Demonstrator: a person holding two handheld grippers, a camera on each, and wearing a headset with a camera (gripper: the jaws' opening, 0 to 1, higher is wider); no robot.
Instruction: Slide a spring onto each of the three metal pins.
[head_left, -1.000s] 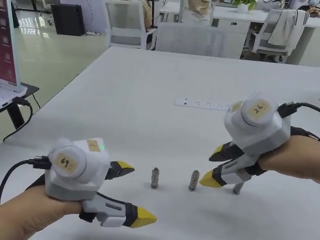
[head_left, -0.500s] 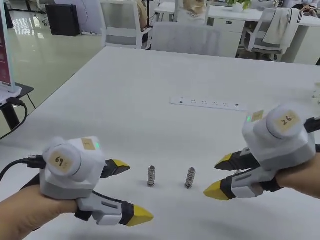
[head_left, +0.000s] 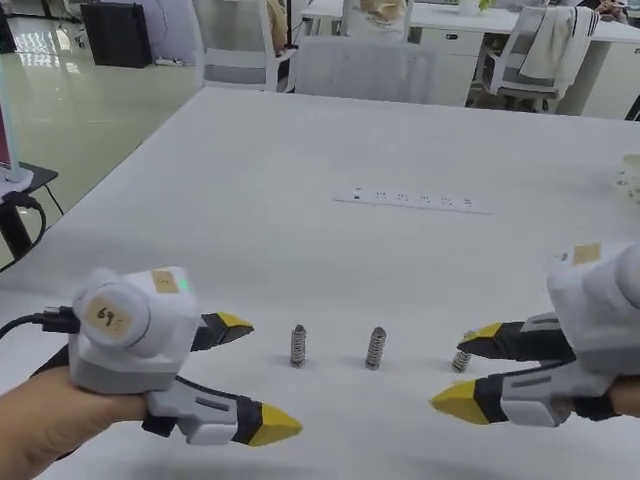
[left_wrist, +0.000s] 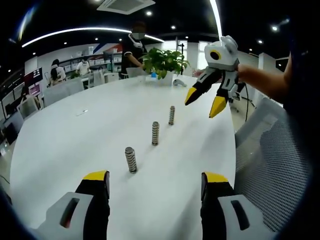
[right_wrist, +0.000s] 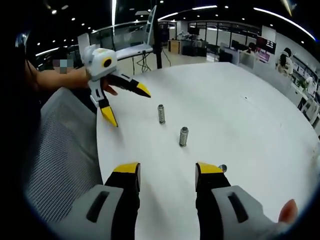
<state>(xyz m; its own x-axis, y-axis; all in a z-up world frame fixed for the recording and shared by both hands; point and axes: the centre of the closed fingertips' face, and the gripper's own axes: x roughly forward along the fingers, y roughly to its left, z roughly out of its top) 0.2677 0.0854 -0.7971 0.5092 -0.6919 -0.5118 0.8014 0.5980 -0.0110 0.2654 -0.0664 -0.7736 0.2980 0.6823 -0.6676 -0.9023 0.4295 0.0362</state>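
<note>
Three upright springs (head_left: 375, 348) line the table (head_left: 300, 200). The rightmost spring (head_left: 461, 358) stands at one o'clock from the right gripper (head_left: 458, 372), nearer than the left gripper (head_left: 262, 375). Both jaw pairs gape empty.

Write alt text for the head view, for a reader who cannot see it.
Three springs stand in a row on a white table, between the left gripper and the right gripper, both hand-held, open and empty. A white power strip lies farther back, with office chairs and desks beyond the table.
</note>
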